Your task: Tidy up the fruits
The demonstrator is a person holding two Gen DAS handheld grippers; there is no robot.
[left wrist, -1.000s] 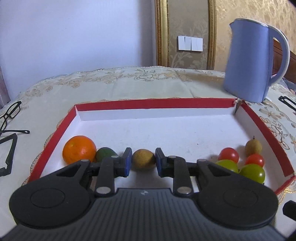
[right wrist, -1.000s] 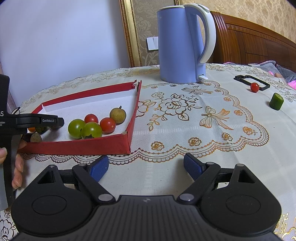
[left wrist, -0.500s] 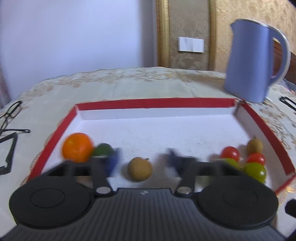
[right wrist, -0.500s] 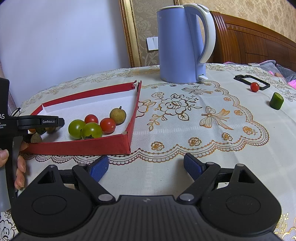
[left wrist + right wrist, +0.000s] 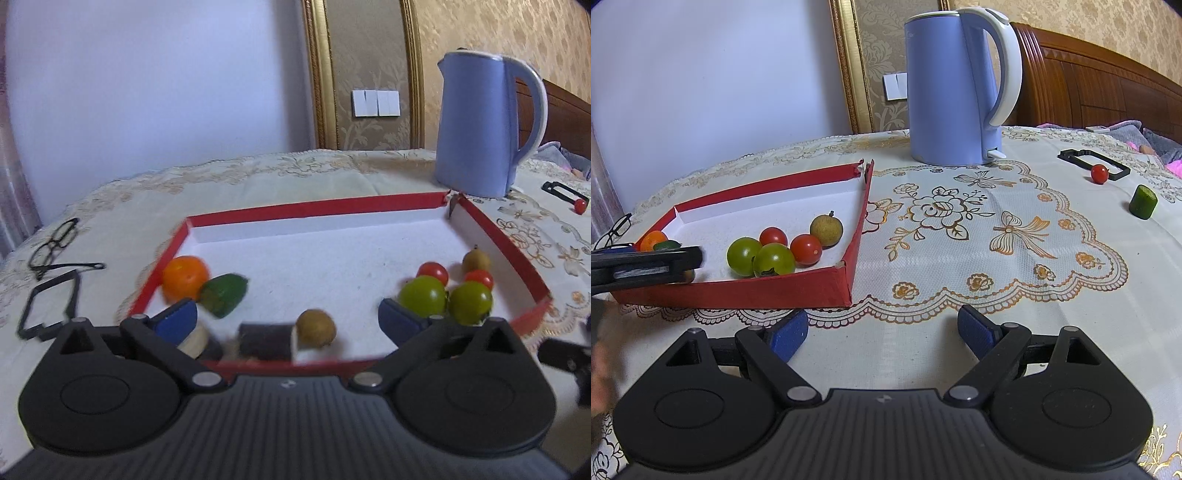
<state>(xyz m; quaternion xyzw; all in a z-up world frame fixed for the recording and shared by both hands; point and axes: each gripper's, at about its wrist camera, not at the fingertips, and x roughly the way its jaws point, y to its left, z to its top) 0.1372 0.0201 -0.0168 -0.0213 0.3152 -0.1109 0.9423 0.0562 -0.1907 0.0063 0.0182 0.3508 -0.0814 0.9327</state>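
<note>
A red-rimmed white tray [image 5: 332, 206] [image 5: 775, 291] holds an orange [image 5: 184, 277], a green piece [image 5: 224, 294], a brown longan [image 5: 316, 328], green tomatoes [image 5: 423, 299], red tomatoes [image 5: 433, 272] and a second longan [image 5: 475, 261]. My left gripper [image 5: 288, 319] is open and empty above the tray's near edge, the brown longan lying free between its fingers. My right gripper [image 5: 881, 332] is open and empty over the tablecloth. A red tomato [image 5: 1099, 173] and a green piece [image 5: 1143, 201] lie outside the tray at the right.
A blue kettle [image 5: 480, 125] [image 5: 955, 88] stands behind the tray's right corner. Glasses [image 5: 55, 243] and a black frame [image 5: 48, 306] lie left of the tray. Another black frame [image 5: 1091, 164] lies by the loose tomato. Dark and pale pieces [image 5: 266, 341] sit at the tray's near edge.
My left gripper has opened, let go of the brown longan and pulled back and up from the tray. The right gripper has stayed still.
</note>
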